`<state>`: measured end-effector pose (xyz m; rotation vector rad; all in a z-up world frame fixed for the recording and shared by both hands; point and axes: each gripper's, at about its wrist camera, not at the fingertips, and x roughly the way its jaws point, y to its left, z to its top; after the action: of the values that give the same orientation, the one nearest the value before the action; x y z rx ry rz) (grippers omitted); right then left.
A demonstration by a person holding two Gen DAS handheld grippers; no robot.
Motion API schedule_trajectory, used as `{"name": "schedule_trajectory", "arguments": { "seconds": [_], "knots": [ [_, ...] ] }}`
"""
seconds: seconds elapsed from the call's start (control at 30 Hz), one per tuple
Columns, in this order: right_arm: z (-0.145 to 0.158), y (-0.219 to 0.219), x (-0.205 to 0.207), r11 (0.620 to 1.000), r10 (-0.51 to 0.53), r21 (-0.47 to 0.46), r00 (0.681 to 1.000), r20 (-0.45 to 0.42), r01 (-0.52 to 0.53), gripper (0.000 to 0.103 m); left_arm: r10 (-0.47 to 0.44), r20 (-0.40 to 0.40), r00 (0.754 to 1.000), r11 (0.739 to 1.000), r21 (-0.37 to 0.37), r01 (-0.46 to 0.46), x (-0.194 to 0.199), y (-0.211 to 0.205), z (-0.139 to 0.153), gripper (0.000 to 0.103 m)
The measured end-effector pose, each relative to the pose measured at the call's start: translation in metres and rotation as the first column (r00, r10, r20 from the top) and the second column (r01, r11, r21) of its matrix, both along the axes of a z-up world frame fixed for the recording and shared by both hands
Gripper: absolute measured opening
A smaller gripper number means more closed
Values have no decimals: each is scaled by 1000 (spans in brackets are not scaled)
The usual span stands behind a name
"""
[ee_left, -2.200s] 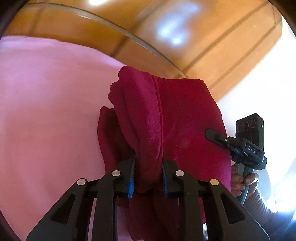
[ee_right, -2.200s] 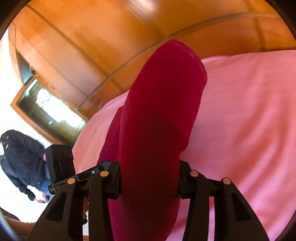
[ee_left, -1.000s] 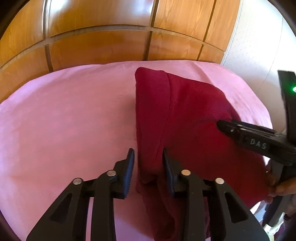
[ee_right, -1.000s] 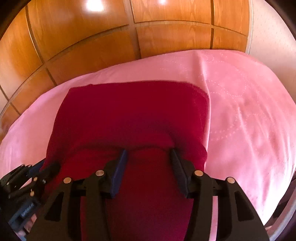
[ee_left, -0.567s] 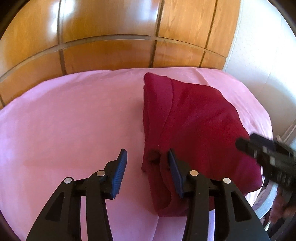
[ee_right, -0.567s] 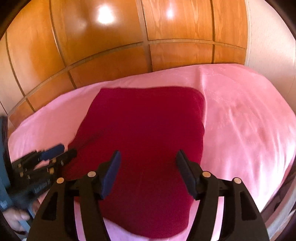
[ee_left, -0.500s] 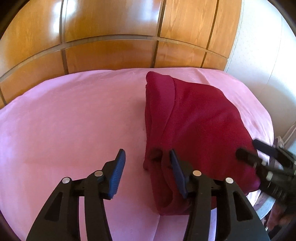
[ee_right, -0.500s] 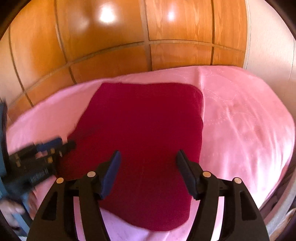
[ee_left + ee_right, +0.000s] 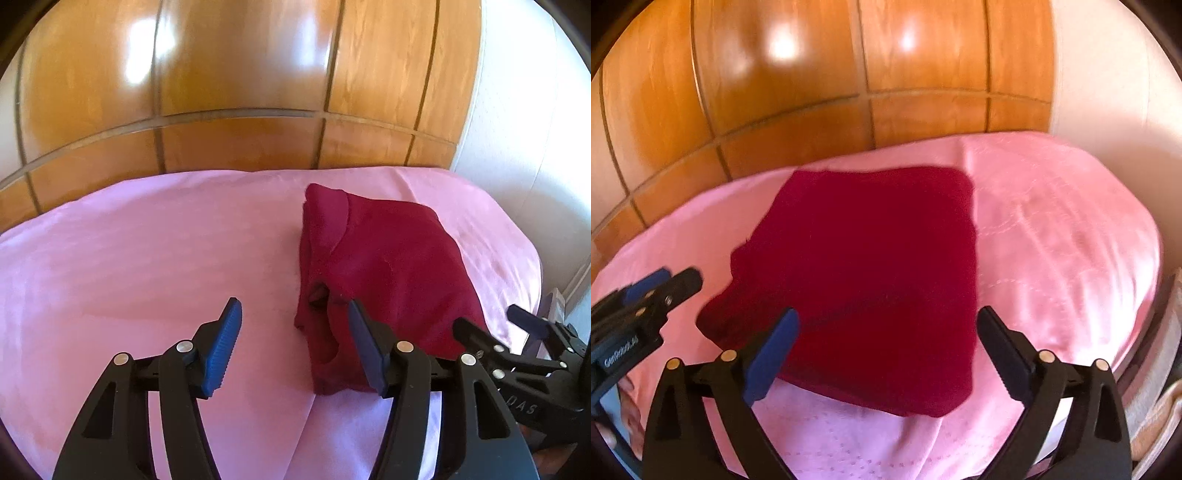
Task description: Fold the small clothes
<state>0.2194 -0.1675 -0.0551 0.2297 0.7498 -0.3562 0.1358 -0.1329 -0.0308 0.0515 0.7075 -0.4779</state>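
Observation:
A dark red garment (image 9: pixel 384 269) lies folded into a rough rectangle on the pink bed sheet (image 9: pixel 147 251); in the right wrist view the same garment (image 9: pixel 879 269) fills the middle of the bed. My left gripper (image 9: pixel 293 317) hovers above the garment's near left corner, its jaws opening with nothing pressed between them. My right gripper (image 9: pixel 888 325) hangs over the near edge of the garment, jaws opening wide and apart from the cloth. Each gripper shows at the edge of the other's view, the right gripper (image 9: pixel 517 332) low right and the left gripper (image 9: pixel 661 284) low left.
A glossy wooden headboard (image 9: pixel 240 92) of square panels rises behind the bed. A white wall (image 9: pixel 524 110) stands to the right. The pink sheet (image 9: pixel 1071 240) drops off at the bed's right edge, where some beige cloth (image 9: pixel 1152 428) shows.
Both grippers let go of the red garment, opened and drew back and up from it. The garment now lies flat and folded on the sheet.

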Motion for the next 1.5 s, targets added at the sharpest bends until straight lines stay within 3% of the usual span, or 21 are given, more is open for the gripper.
{"name": "schedule_trajectory", "arguments": {
  "seconds": [0.07,0.1,0.27,0.77,1.0,1.5],
  "knots": [
    [7,5,-5,1000,-15,-13,1000,13,15,101,17,11,1000,1000,0,-17,-5,5,5,62],
    [11,8,-8,1000,-21,-19,1000,19,21,101,33,19,999,999,2,-33,-9,9,7,69],
    [20,21,-13,998,-45,-52,998,34,46,101,75,41,996,997,-8,-75,-18,22,15,75],
    [14,35,-23,998,-52,-40,998,30,54,101,137,27,990,990,27,-138,-30,38,4,82],
    [21,27,-31,992,-112,-40,990,82,115,101,165,43,985,984,54,-167,-32,38,0,93],
    [13,28,-29,994,-100,-36,993,55,102,101,172,50,984,979,104,-176,-34,33,-5,99]
  ]
}}
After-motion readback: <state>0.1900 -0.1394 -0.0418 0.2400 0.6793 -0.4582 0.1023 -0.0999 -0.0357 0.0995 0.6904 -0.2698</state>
